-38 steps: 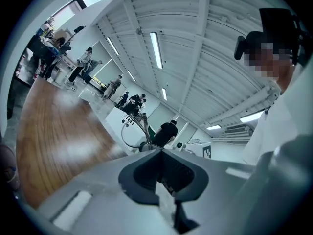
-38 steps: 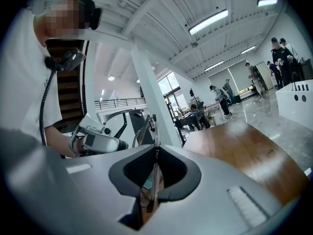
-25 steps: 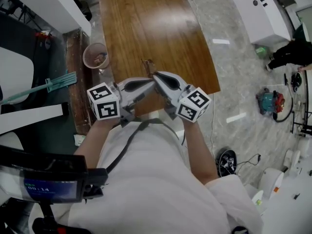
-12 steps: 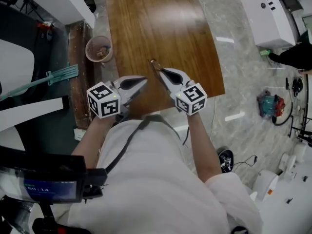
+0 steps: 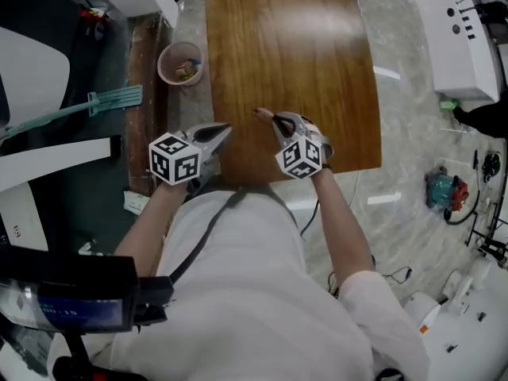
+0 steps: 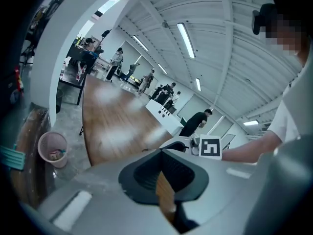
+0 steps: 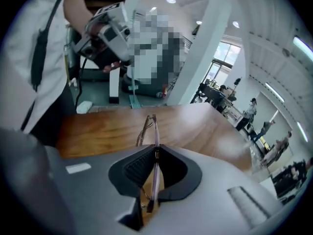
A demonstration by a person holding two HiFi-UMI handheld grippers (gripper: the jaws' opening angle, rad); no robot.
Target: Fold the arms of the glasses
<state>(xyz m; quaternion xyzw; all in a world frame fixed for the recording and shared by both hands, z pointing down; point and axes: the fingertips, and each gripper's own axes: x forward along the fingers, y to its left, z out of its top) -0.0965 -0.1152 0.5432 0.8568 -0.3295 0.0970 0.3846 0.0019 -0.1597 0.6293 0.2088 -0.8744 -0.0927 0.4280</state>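
1. The right gripper [image 7: 155, 153] is clamped on the glasses [image 7: 152, 126]. In the right gripper view the thin frame runs edge-on straight through the slot between the dark pads, with both pads pressed on it.
2. The front part of the glasses sticks out past the jaw tips, over the wooden table [image 5: 286, 46]. From the head view you only get a small brownish bit of them at the tip of the right gripper [image 5: 278, 124], so I can't tell whether the arms are in or out.
3. The left gripper [image 6: 164, 168] has its jaws together with nothing in them, and just a sliver of wood shows through the slit. In the head view it [image 5: 222, 131] is off to the left of the glasses, near them but not touching.
4. Edges: both grippers sit close to the near edge of the table, right in front of the person. The left one is just inside the table's left edge. The right one is further in, well clear of the right edge.
5. Room to move: the wood top runs on far ahead of both grippers. Off the left edge on the floor are a pink bin [image 5: 181, 62] and a teal mop [image 5: 111, 101]. A white machine [image 5: 456, 30] stands well off to the right.
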